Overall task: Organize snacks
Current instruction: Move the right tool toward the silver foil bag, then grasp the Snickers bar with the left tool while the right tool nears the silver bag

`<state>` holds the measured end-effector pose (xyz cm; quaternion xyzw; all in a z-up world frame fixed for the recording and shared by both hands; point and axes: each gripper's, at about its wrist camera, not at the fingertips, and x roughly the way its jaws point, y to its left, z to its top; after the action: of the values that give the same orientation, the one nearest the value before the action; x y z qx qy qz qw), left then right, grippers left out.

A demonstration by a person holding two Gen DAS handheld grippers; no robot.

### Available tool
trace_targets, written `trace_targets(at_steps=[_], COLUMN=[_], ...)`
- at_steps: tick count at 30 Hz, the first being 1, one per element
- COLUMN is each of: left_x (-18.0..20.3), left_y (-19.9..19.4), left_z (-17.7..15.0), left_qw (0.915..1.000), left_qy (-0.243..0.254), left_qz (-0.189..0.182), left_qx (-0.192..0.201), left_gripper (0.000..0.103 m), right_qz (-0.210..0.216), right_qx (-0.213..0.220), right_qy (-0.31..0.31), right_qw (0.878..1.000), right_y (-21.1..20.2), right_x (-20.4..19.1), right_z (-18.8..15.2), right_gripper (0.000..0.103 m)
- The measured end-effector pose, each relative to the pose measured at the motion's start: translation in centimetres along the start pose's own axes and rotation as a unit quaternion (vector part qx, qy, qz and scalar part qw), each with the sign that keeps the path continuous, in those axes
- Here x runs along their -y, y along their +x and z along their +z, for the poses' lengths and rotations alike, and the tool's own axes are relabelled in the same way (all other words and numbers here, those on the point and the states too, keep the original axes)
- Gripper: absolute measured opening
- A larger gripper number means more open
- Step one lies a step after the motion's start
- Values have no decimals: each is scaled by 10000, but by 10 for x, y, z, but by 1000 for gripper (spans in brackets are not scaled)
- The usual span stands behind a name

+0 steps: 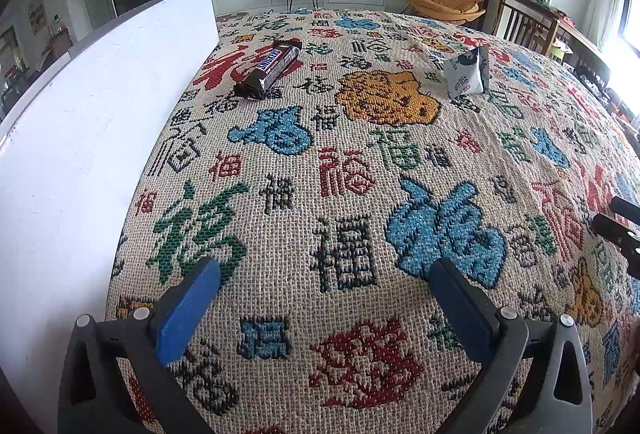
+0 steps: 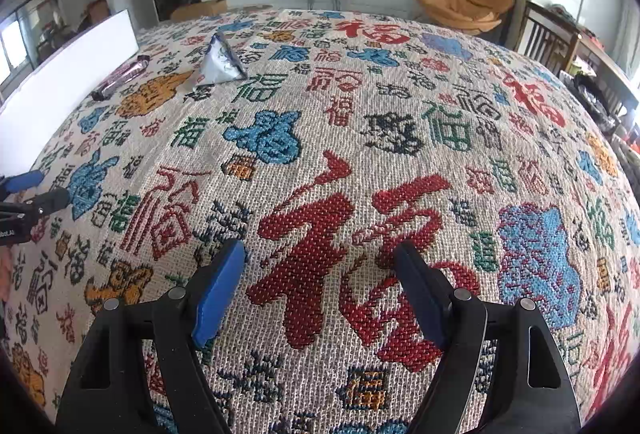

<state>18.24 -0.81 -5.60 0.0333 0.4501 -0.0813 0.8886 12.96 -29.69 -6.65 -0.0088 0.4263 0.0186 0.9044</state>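
A brown Snickers bar [image 1: 269, 70] lies on the patterned tablecloth [image 1: 344, 194] far ahead, close to a white box wall [image 1: 92, 138]. A white and silver snack pouch [image 1: 468, 72] stands to its right. My left gripper [image 1: 324, 270] is open and empty, low over the cloth, well short of both snacks. In the right wrist view the bar [image 2: 122, 76] and the pouch [image 2: 220, 64] sit far to the upper left. My right gripper [image 2: 320, 254] is open and empty over a large red character.
The white box [image 2: 68, 74] runs along the table's left side. The right gripper's tip shows at the left view's right edge [image 1: 620, 230]; the left gripper shows at the right view's left edge [image 2: 28, 194]. Chairs stand beyond the table's right edge.
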Motion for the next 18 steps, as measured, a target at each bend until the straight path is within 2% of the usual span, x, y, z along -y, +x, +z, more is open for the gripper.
trace_targets(at_steps=[3,5,10,12,15,16,17,18], left_x=[-1,-6,-24,-30,-38,-40,-42,-43], left_y=[3,8,18,40,73,83,91,99], left_z=[6,23,104,134,160,166,167,167], left_qw=[9999,9990,9999,9997,9986,9980,9973,9966], left_qy=[86,145,-39,-145,-291,-318,-351,-384], left_qz=[-131,-340,-117,61,197,254,312,323], left_qx=[-64,-231,-3,-175,-390,-486,-564,-657], left_gripper=[103,103,102,101,86,75,59,48], right_qz=[5,13,10,12,24,31,40,49], right_qx=[3,3,2,3,5,7,9,11], right_qy=[7,10,5,7,15,21,29,37], right_qw=[10000,10000,10000,10000,10000,10000,10000,10000], right_y=[0,0,0,0,-1,0,0,0], right_x=[0,0,0,0,1,1,1,2], right_z=[0,0,0,-1,-1,0,0,-1], right_gripper=[80,80,80,80,80,80,80,80])
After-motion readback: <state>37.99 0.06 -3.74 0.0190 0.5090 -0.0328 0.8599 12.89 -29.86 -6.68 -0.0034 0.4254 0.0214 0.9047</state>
